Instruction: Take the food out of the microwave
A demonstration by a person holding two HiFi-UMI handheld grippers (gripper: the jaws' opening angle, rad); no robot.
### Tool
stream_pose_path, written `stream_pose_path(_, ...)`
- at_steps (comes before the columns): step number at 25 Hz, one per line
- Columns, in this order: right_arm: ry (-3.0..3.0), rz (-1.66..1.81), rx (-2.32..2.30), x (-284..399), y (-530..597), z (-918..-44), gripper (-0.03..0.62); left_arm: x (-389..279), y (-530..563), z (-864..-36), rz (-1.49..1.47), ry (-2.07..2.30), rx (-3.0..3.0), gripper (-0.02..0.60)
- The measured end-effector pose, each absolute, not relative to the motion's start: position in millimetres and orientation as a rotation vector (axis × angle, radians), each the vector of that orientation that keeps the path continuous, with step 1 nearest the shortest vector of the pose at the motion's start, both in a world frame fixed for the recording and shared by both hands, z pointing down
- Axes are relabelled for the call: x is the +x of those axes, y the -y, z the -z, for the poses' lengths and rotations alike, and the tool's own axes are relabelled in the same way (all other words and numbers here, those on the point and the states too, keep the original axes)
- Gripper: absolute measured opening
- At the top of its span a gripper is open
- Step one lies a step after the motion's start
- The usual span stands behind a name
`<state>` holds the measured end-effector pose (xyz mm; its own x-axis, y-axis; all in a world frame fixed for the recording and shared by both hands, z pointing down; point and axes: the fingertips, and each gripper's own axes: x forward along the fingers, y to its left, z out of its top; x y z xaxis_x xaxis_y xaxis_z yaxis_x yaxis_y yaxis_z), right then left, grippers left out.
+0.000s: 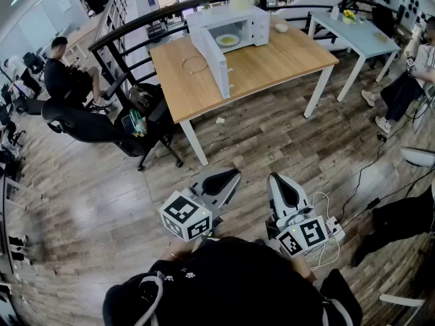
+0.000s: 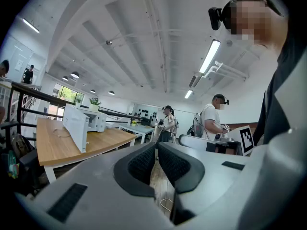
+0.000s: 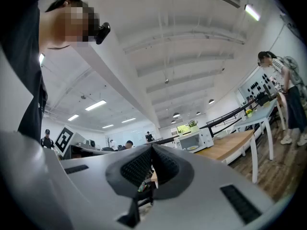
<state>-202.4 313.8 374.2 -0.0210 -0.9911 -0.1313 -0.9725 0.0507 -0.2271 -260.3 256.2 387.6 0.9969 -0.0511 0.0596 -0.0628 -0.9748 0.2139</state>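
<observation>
Both grey two-jaw grippers sit at six o'clock in the head view, the left gripper (image 1: 234, 175) and the right gripper (image 1: 274, 178) each clenched shut on nothing. Well apart at twelve o'clock, the white boxy microwave (image 1: 231, 27) stands on the light wooden table (image 1: 285, 56), its door swung open. The pale plate of yellow food (image 1: 228, 40) lies inside.

- The left gripper (image 1: 231, 177) is held low and close to the body, pointing flat. Its jaws are closed together with nothing in them.
- The right gripper (image 1: 275, 180) is just beside it, tipped up a little. Its jaws are closed together too, and empty.
</observation>
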Motion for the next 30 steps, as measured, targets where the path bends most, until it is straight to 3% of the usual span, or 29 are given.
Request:
stream_pose_path(14,-2.095,0.120,-2.015,-209,-316,-374,0.000,-268,-255,-396,-0.065,0.106,2.881,0.031)
stream_pose_path(30,-2.076,0.153,-1.935,-170,-349,-376,0.000,-234,-284,-396,-0.070,0.151,2.885,0.031)
